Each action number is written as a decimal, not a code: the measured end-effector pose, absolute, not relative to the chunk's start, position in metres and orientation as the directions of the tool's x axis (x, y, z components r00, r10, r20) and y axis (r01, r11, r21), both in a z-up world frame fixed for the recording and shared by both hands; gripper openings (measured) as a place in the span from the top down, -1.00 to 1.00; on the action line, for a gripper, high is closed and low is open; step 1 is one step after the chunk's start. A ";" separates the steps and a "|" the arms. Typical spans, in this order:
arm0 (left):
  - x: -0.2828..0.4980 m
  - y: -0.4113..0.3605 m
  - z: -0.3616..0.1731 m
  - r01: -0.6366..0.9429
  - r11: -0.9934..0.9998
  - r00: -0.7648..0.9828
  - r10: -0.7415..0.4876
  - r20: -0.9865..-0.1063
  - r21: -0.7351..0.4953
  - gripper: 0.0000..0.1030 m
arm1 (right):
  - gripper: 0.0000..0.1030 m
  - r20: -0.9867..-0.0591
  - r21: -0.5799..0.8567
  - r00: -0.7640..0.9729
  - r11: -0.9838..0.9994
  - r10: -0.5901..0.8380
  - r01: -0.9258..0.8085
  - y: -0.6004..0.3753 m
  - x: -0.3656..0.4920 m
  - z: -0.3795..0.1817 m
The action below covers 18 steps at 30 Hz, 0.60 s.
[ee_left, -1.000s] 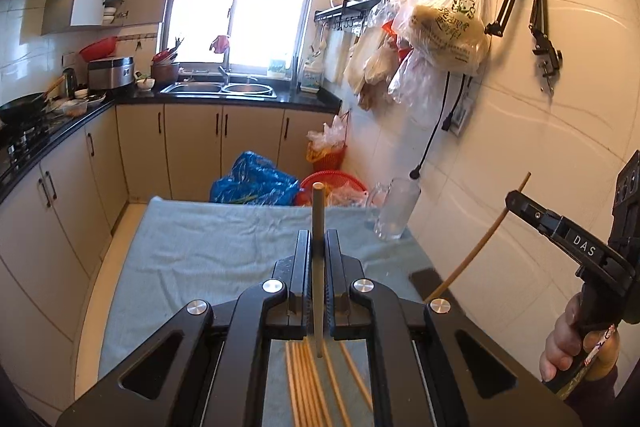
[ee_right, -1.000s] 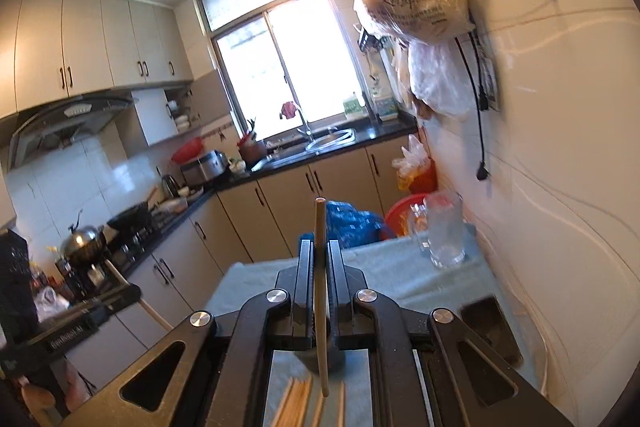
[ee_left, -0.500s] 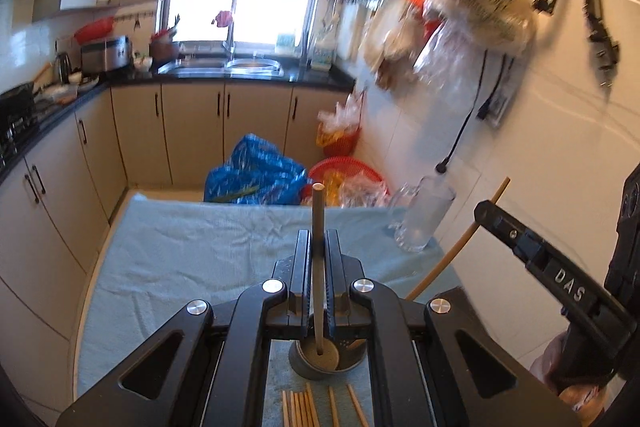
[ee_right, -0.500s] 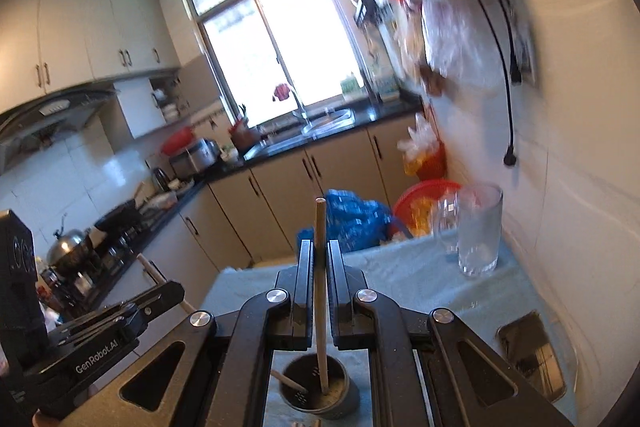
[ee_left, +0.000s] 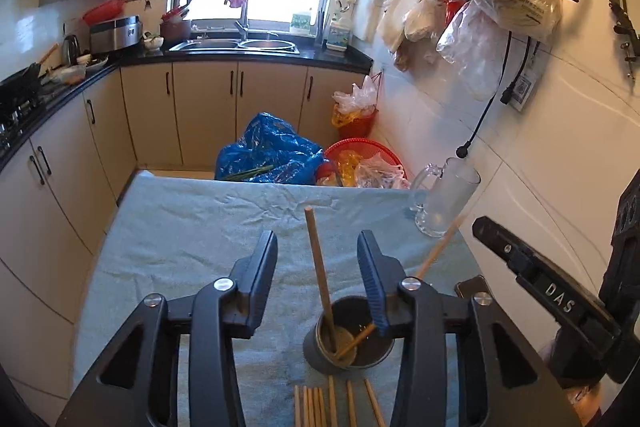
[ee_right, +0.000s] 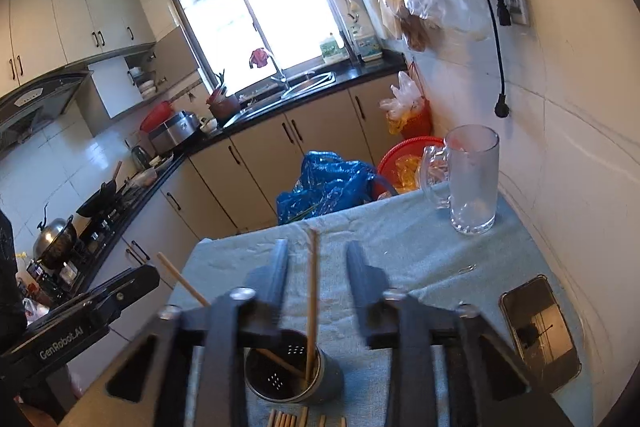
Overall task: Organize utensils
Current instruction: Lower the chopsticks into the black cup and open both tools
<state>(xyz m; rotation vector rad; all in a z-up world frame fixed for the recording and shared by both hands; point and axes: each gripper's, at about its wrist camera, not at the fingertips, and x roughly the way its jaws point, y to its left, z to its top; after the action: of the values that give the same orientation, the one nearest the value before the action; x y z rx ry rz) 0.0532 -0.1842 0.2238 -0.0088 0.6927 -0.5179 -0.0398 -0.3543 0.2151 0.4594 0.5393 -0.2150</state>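
Chopsticks lie at the bottom edge of both views, cut off; light, stiff, slippery, best pinched mid-shaft. Beyond, two stand in the cup on the surface. Left tool and right tool are opening, pads clear of the sticks between them. Cup's bottom is hidden.

Both grippers now hang lower, just over the metal holder, which a second ago was not in view. The left gripper is opening its jaws, and its chopstick, before clamped, now stands loose inside the holder. The right gripper is opening too; its chopstick leans in the holder.
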 end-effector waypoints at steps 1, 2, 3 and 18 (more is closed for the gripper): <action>0.050 -0.181 0.227 0.453 0.874 0.648 -0.459 -0.608 -0.176 0.20 | 0.28 -0.534 0.361 0.841 0.878 -0.081 0.314 -0.354 -0.042 0.218; 0.047 -0.179 0.228 0.453 0.874 0.648 -0.458 -0.609 -0.176 0.19 | 0.28 -0.531 0.360 0.843 0.879 -0.082 0.312 -0.353 -0.046 0.221; 0.043 -0.176 0.230 0.452 0.875 0.650 -0.456 -0.608 -0.173 0.19 | 0.28 -0.528 0.360 0.845 0.879 -0.083 0.311 -0.352 -0.051 0.225; -0.070 -0.102 0.285 0.439 0.889 0.733 -0.438 -0.520 -0.130 -0.09 | 0.10 -0.437 0.264 0.886 0.919 -0.157 0.293 -0.321 -0.171 0.320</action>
<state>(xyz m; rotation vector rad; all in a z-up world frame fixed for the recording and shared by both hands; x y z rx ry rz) -0.0701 -0.1023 0.2850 0.0017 0.5714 -0.4824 -0.1708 -0.3207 0.3202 0.3315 0.4226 -0.2381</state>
